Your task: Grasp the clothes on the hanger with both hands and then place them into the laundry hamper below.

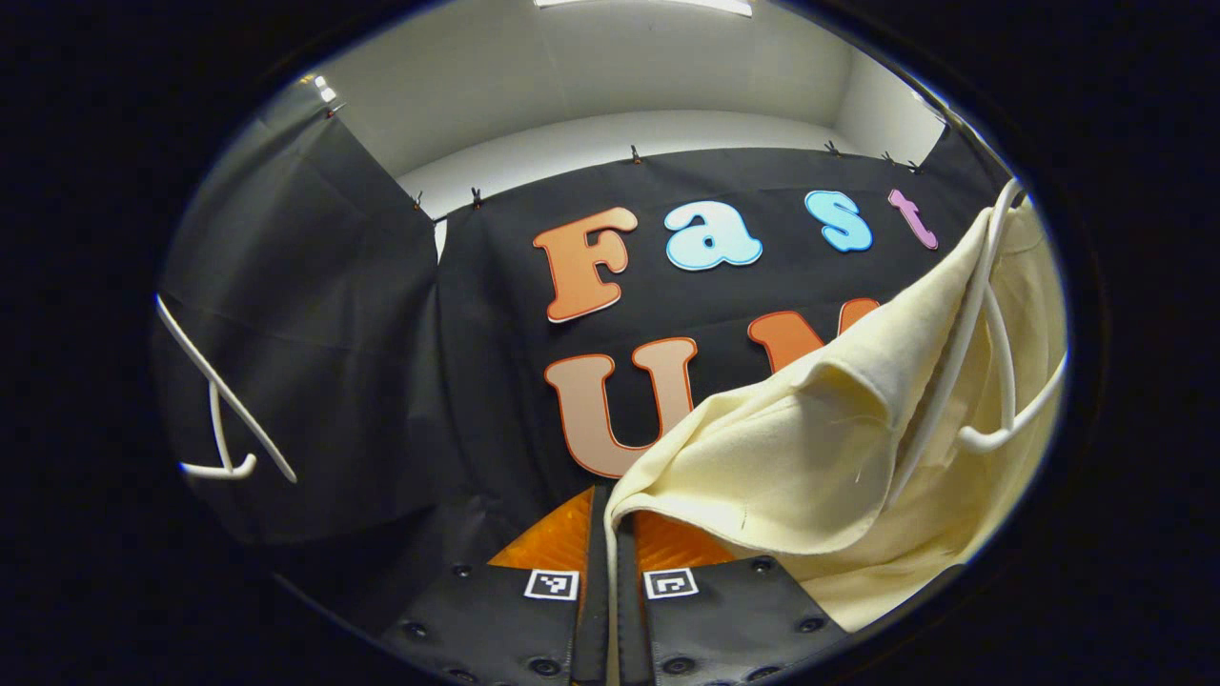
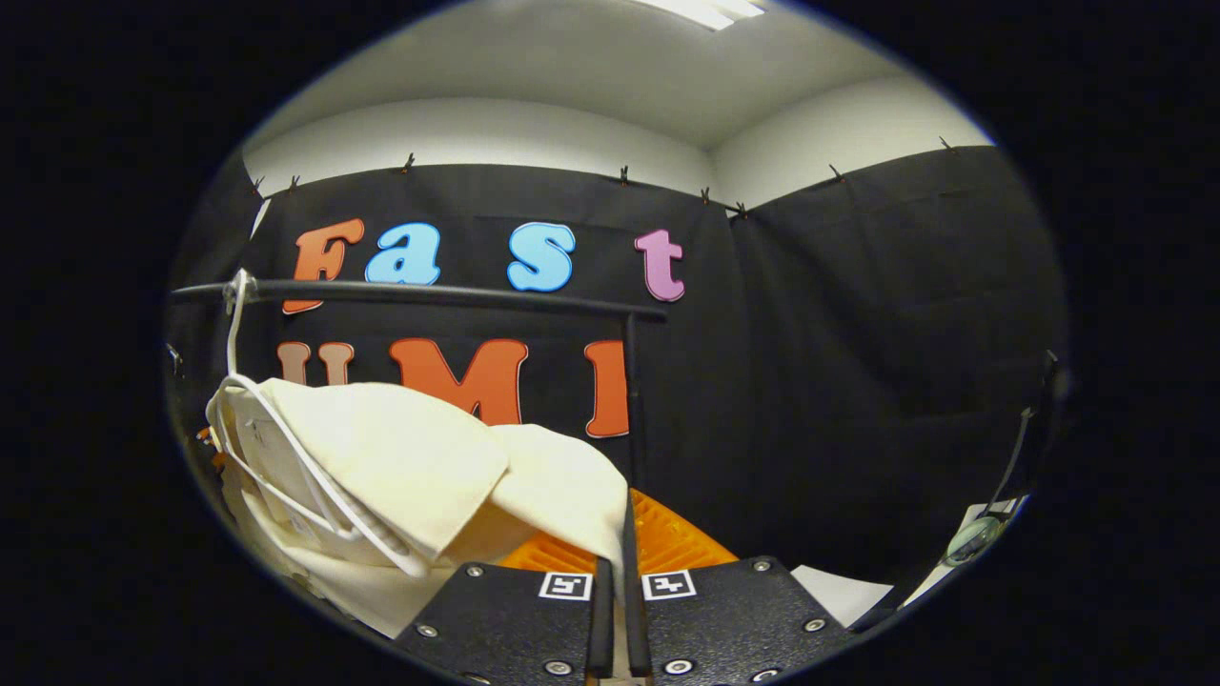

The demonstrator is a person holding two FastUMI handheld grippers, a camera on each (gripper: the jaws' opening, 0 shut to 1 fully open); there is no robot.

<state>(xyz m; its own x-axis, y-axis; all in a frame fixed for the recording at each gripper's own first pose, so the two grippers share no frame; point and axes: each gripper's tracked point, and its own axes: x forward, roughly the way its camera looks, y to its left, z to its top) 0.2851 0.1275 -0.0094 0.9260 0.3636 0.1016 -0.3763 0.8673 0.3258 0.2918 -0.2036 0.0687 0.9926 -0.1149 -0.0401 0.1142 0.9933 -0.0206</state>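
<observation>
Cream garment (image 1: 801, 448), draped on white hanger (image 1: 963, 353), hanging up and to the right of left gripper (image 1: 610, 581), edge pinched between its clenched fingers. Same cloth (image 2: 400, 457) up and to the left of right gripper (image 2: 618, 595), fold clamped between its closed fingers. Hanger hook (image 2: 233, 305) over black rail (image 2: 429, 293).

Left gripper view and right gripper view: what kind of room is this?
Probably a small recording booth set up like a laundry corner. Black cloth lines the walls, a cream garment hangs on a white hanger from a dark rail, and both grippers, left and right, pinch its fabric.
</observation>
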